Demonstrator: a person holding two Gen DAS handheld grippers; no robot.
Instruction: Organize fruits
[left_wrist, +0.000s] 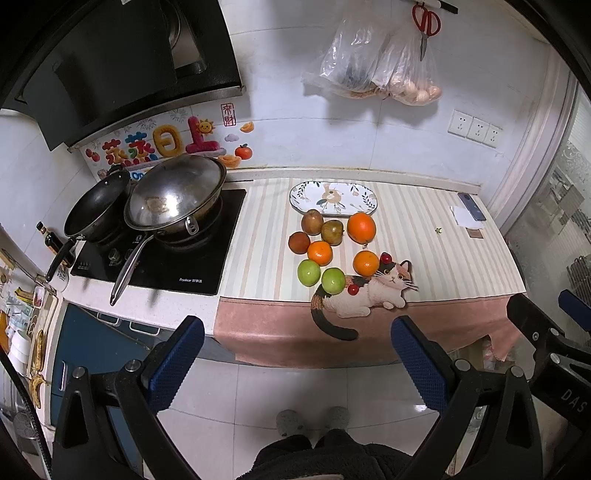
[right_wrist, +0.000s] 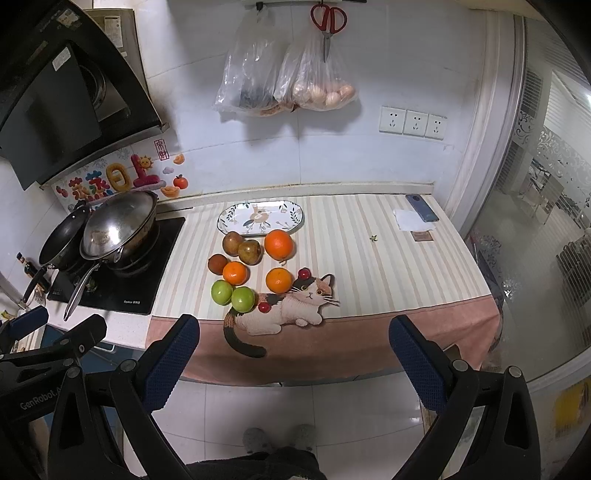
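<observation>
Several fruits lie loose on the striped cat mat (left_wrist: 424, 236) (right_wrist: 388, 258): a big orange (left_wrist: 361, 228) (right_wrist: 279, 244), a smaller orange (left_wrist: 365, 263) (right_wrist: 279, 280), a third orange (left_wrist: 320, 253) (right_wrist: 235, 273), two green apples (left_wrist: 308, 272) (left_wrist: 333, 280) (right_wrist: 221, 291) (right_wrist: 242, 299), two brownish pears (left_wrist: 312, 221) (left_wrist: 332, 232) (right_wrist: 232, 242) (right_wrist: 249, 252) and a dark red fruit (left_wrist: 299, 242) (right_wrist: 217, 263). An empty floral oval plate (left_wrist: 364, 201) (right_wrist: 291, 216) sits behind them. My left gripper (left_wrist: 297, 350) and right gripper (right_wrist: 293, 350) are open and empty, held in front of the counter edge, well short of the fruit.
A stove (left_wrist: 162, 254) with a wok (left_wrist: 175, 194) and a frying pan (left_wrist: 96, 205) is at the left. A phone (left_wrist: 472, 206) (right_wrist: 422, 213) and paper lie at the counter's far right. Bags (right_wrist: 288, 74) and scissors (right_wrist: 328, 22) hang on the wall. A glass door (right_wrist: 535, 221) stands at the right.
</observation>
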